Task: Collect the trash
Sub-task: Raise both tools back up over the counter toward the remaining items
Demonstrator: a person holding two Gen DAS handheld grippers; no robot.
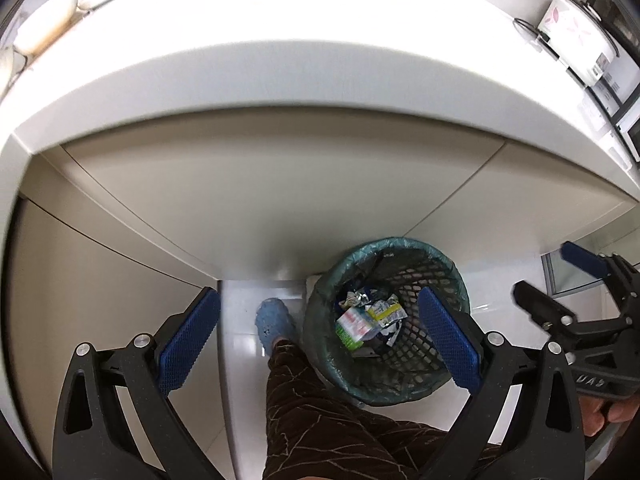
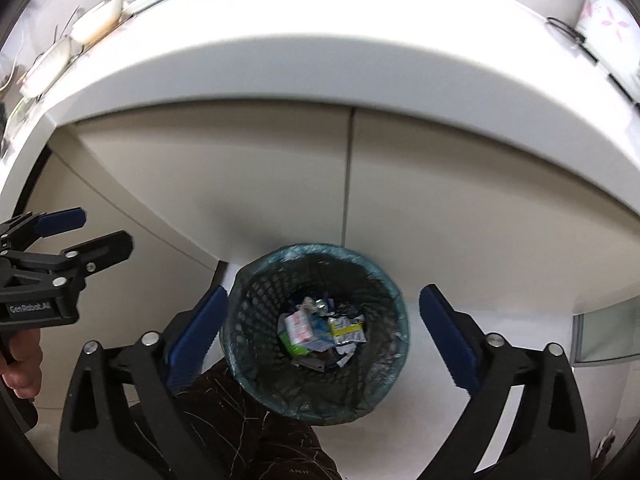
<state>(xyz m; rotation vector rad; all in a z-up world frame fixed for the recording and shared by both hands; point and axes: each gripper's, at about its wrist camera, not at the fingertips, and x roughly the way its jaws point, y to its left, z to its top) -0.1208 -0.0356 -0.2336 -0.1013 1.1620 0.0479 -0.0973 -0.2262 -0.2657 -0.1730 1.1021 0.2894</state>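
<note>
Green plastic lines the mesh bin point(image 2: 316, 332), which stands on the pale floor point(image 2: 460, 360) against the cabinet doors point(image 2: 280, 168) below the white counter point(image 2: 320, 64). At its bottom lies a small heap of trash point(image 2: 320, 330): a crushed green-and-white carton, a yellow-labelled wrapper, scraps of foil. As a judgement, at least one round of collecting is done, since the rubbish sits inside and nothing is between either tool's pads. Whether more remains I cannot tell; the counter is washed out by glare, with stacked bowls and plates point(image 2: 120, 4) at eleven o'clock and a flowered pot point(image 1: 572, 28) at two o'clock, and no loose litter shows clearly there. The right gripper point(image 2: 320, 336) hangs over the bin pointing steeply down, its blue pads spread wide at nine and three o'clock of the rim, holding nothing; the bin's mouth sits squarely between them in the right wrist view. The left gripper point(image 1: 320, 336) is likewise spread and empty, tilted steeply down a little to the side, so the bin lies toward its four o'clock pad and the person's patterned trouser leg point(image 1: 312, 408) and blue slipper point(image 1: 274, 320) show between its fingers. Each tool appears at the edge of the other's view, with a hand point(image 2: 22, 364) wrapped round the handle.
</note>
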